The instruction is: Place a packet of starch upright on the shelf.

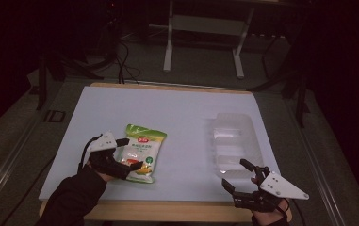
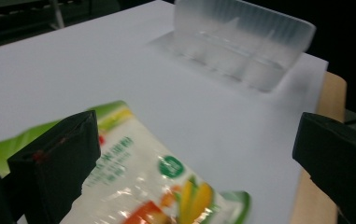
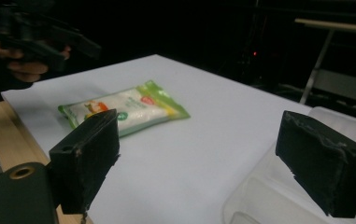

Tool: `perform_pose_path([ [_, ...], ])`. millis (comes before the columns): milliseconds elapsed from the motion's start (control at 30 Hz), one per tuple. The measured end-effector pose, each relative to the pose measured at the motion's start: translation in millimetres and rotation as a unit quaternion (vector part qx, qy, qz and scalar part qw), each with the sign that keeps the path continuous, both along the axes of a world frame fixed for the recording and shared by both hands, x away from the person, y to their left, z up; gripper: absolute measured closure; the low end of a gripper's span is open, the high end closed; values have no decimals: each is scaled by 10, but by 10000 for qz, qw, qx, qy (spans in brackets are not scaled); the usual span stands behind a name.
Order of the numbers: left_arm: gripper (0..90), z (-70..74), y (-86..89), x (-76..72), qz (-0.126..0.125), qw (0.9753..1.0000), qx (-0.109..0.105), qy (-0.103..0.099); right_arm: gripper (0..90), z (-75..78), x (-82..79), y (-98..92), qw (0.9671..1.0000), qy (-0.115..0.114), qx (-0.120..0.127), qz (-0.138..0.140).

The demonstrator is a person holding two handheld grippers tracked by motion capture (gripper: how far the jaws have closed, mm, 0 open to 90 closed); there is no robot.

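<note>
Lying bare, clear tray (image 1: 233, 141)

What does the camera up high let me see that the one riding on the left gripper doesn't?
The high view alone takes in both grippers from outside, the left gripper open over the snack bag and the right gripper open near the clear tray, plus the person's sleeve and the metal stand on the floor beyond. The left gripper view alone gives a close look at the bag's printed front between its own jaws. Both share the bag, the tray and the white table.
</note>
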State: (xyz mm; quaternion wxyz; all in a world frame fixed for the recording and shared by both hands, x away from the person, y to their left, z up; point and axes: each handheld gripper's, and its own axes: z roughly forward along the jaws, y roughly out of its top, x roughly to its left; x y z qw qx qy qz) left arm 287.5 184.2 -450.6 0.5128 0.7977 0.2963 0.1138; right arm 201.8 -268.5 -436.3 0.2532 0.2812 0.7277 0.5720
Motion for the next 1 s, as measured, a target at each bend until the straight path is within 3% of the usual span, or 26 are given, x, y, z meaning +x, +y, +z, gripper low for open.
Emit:
perform_pose_path([
  [67,14,30,17,108,69,10000,-38,58,133,11,-9,-1,10000,-17,10,-8],
  [167,14,37,27,263,175,9998,98,96,133,5,-7,1,10000,-22,-15,-11],
  [367,50,-89,92,549,509,9985,136,174,133,9,-14,-3,10000,-39,3,1],
  [500,51,-192,132,696,754,9966,160,305,133,-5,-8,10,10000,4,-42,32],
  [633,75,-303,163,854,957,9934,363,510,133,-21,6,20,9999,48,-77,58],
  [700,75,-303,163,854,957,9934,363,510,133,-24,9,19,9999,55,-78,57],
  [733,75,-407,201,989,1166,9896,386,753,133,-27,17,16,9999,69,-83,56],
  [1000,129,-628,236,1150,1351,9819,592,1189,133,-36,21,17,9999,116,-78,78],
])
